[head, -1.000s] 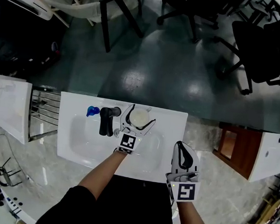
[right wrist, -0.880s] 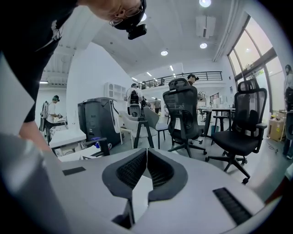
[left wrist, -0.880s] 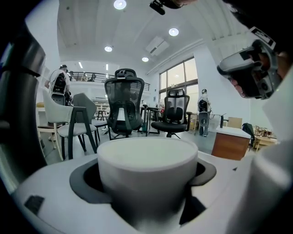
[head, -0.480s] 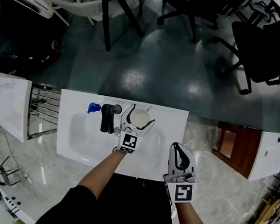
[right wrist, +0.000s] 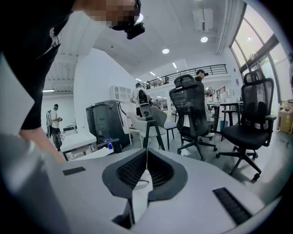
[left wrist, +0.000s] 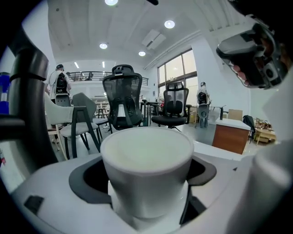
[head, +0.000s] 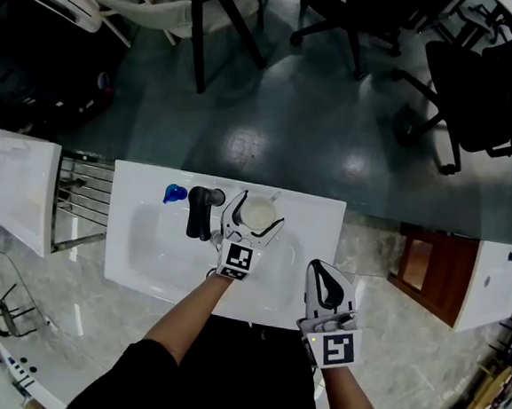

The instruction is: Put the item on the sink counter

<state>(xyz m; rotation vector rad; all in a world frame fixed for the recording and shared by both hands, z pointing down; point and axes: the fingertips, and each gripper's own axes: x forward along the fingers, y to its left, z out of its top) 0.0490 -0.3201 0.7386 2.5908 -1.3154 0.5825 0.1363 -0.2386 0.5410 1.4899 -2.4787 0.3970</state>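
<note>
A white cup (head: 256,215) sits between the jaws of my left gripper (head: 260,205), over the back rim of the white sink counter (head: 317,215), just right of the black faucet (head: 202,214). In the left gripper view the cup (left wrist: 146,169) fills the space between the dark pads (left wrist: 87,179), and the gripper (left wrist: 146,185) is shut on it. Whether the cup rests on the counter I cannot tell. My right gripper (head: 320,269) hangs off the counter's front right corner. Its jaws (right wrist: 146,155) meet with nothing between them.
A blue object (head: 175,194) stands left of the faucet. The basin (head: 158,253) lies in front of it. A metal rack (head: 82,206) and a white unit (head: 16,196) stand at the left, a wooden cabinet (head: 429,268) at the right, and chairs (head: 480,85) beyond the counter.
My right gripper has drifted a little to the left and up, towards the counter. The left gripper and the cup have hardly moved.
</note>
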